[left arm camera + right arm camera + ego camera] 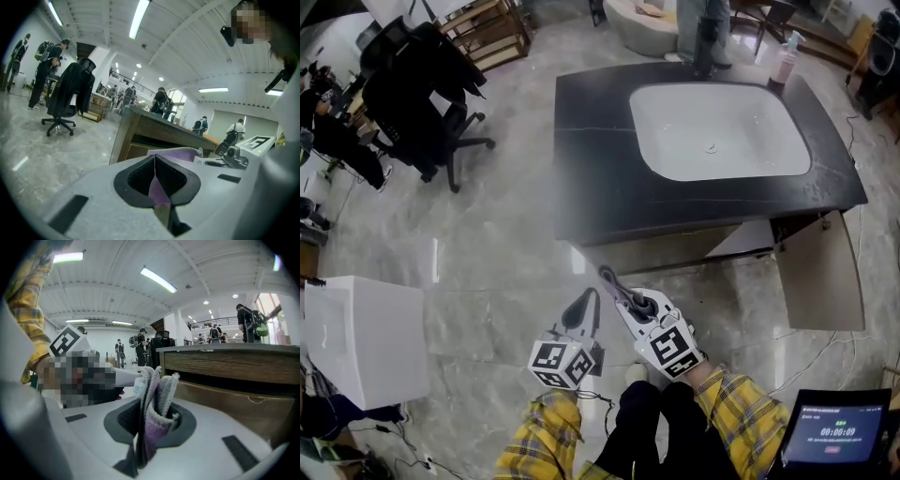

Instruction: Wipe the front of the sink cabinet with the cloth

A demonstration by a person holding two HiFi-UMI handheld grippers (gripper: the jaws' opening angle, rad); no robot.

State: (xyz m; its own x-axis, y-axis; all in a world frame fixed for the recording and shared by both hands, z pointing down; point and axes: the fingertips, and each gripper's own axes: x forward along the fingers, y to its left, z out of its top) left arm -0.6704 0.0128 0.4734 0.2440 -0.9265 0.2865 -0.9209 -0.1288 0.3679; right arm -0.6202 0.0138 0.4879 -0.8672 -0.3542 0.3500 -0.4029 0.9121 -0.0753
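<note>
the person stands in front of the sink cabinet, both yellow plaid sleeves low in the head view and both tools aimed at the cabinet's front. the left gripper and the right gripper sit just beside each other above the marble floor, near the cabinet but apart from it.

the cloth is purple and grey and is caught in both tools. in the right gripper view the fingers are clenched on a thick, bunched fold of it, which stands up out of the pads in ribbed layers. in the left gripper view the fingers are clenched on a thin, flat purple edge, and more of the cloth rises just beyond their tips. from the head view the cloth itself is too small to make out between the tools.

the cabinet has a black top with a white basin set into it. a spray bottle stands at its far right corner. at the right front a beige door is swung open. the right gripper view shows the wood-grain front band with a dark gap under it.

a black office chair stands well apart at the far left, a white box sits on the floor to the left, and a lit screen is at the lower right.
</note>
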